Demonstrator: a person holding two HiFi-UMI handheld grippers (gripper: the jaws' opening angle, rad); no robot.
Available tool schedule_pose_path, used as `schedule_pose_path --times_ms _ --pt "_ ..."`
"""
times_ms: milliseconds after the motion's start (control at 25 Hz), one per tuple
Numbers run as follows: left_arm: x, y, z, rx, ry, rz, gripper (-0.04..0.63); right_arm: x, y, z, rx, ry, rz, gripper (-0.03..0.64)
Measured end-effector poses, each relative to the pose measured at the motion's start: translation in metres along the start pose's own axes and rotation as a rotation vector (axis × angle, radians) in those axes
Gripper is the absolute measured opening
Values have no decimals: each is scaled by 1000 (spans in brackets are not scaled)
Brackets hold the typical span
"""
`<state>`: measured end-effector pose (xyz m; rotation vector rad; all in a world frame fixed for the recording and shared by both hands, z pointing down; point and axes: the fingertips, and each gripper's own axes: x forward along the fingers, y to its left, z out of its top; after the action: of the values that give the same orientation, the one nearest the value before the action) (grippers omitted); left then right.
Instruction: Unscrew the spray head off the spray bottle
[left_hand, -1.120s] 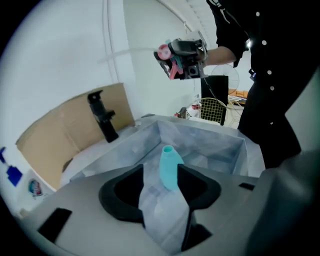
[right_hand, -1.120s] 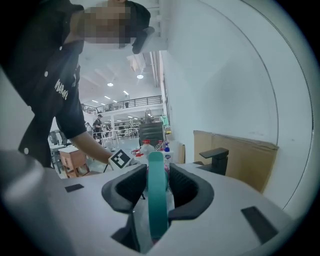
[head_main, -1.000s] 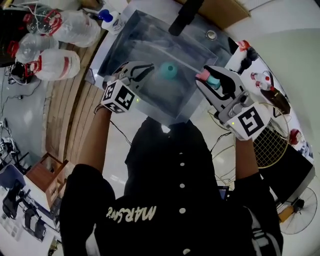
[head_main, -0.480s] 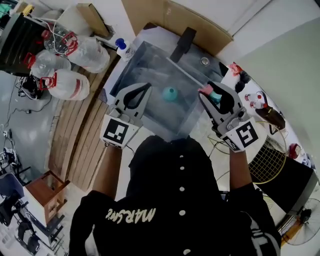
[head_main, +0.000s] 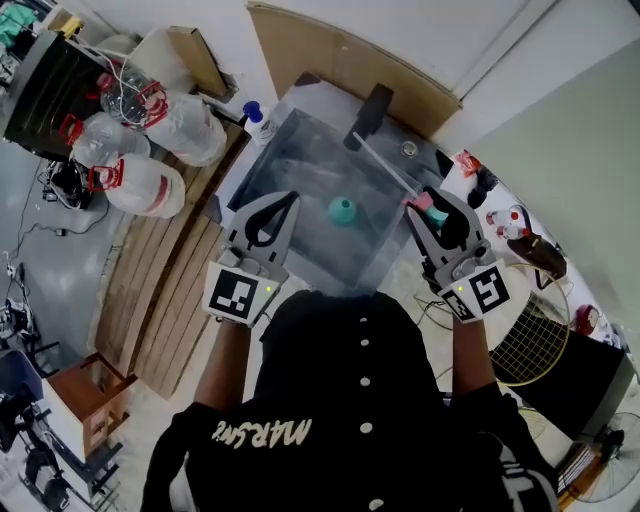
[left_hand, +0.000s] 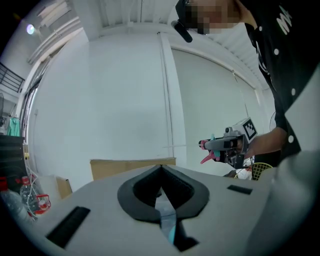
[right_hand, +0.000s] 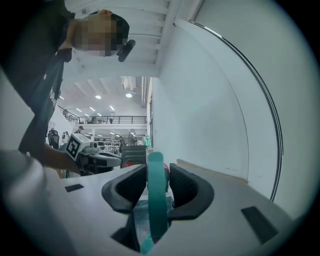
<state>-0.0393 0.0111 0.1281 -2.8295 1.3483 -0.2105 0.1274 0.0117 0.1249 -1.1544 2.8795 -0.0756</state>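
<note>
The teal-and-pink plastic spray head (right_hand: 156, 200) is pinched between the ribbed black pads of the right hand-held gripper (head_main: 432, 203), apart from the small round teal bottle (head_main: 342, 210) standing on the glossy grey counter (head_main: 300, 160). The left hand-held gripper (head_main: 287, 200), pressed together and empty, hovers left of the bottle.

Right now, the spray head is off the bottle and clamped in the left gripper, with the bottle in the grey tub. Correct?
No: the right gripper holds the spray head, per the right gripper view; the left gripper is shut, empty. The bottle is in the grey tub.
</note>
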Motion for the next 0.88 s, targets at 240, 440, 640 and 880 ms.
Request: schedule_pose_path --times_ms 240,440,640,880 --pt "-2 -1 8 44 -4 17 25 6 0 1 -12 -2 -6 156" --pt "-2 0 6 49 11 14 25 11 1 2 -4 -1 -6 156" --pt "0 -1 5 60 2 17 25 11 -2 0 0 -1 -10 156" --pt "2 -1 3 73 7 18 25 8 -4 0 2 1 -18 156"
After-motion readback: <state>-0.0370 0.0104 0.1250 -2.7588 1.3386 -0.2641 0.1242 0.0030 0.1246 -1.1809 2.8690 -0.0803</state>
